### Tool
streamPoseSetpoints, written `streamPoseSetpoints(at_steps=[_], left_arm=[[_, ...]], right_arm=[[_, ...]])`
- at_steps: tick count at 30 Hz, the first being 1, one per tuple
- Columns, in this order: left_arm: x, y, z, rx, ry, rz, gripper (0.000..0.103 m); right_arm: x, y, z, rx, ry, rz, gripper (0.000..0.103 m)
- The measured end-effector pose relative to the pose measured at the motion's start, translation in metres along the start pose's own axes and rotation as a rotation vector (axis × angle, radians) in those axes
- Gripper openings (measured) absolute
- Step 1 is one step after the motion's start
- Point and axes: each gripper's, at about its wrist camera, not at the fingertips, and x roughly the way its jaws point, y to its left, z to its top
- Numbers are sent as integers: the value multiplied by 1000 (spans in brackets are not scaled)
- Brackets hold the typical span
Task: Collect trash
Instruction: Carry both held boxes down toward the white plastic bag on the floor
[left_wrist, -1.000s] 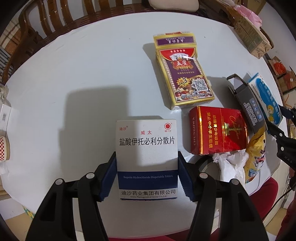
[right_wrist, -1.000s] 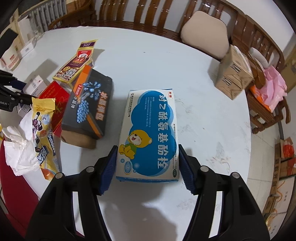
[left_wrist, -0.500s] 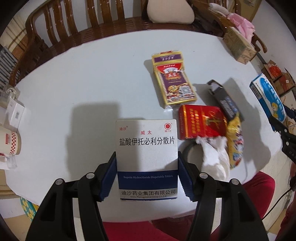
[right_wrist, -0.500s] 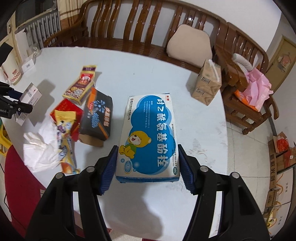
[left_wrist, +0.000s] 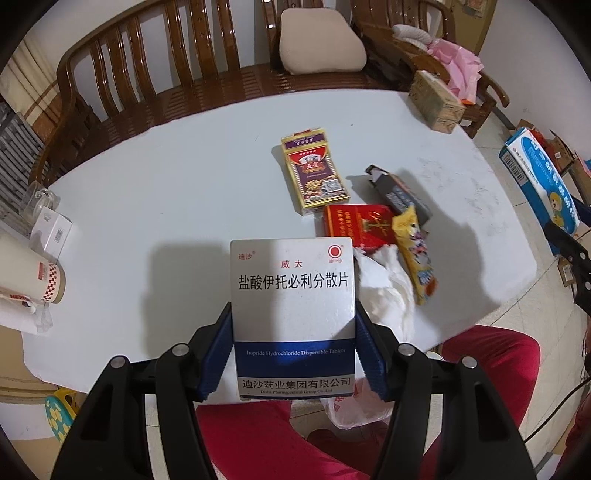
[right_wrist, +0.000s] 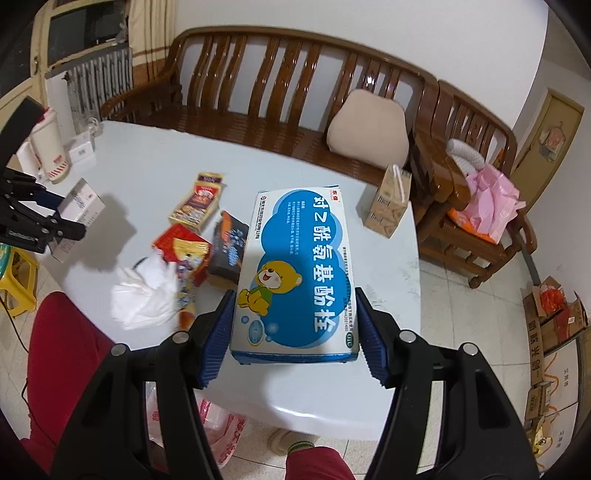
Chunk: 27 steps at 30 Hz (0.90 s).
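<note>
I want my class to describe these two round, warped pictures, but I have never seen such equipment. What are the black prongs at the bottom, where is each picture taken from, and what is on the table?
No robot: a seated person holds a two-finger claw in each hand, each with a wide-angle camera looking along its fingers. The left claw grips a white and blue tablet box. The right claw grips a blue bear box. Both are lifted off the white table. Still on it: a card pack, red box, dark box, snack wrapper and crumpled tissue.

Wooden slatted bench (right_wrist: 280, 92) against white wall (right_wrist: 406, 33); beige cushion (right_wrist: 369, 127); pale tiled floor (right_wrist: 476, 332).
</note>
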Motion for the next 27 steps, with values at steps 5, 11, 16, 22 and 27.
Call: streamPoseSetpoints(at_steps=[5,11,16,22,27], left_arm=[[-17,-9,-18,17,-22,-7,60],[-27,-24,-42,42,-34,-23,60],[-32,-37,-65,68,-38,-37,60],[-34,-48,-90,77,-38,-57,60],[-30,-57,-111,83,-27,-73,60]], right_arm=[[-34,13,-8,-16,-38,4,61],[-64,37,-24,-40,-57,18,61],[-84,56,-36,-65,-77,26,61],[-98,76,-53,-85,-83,48,61],[-99,94,-72,-97,-62,74,61]])
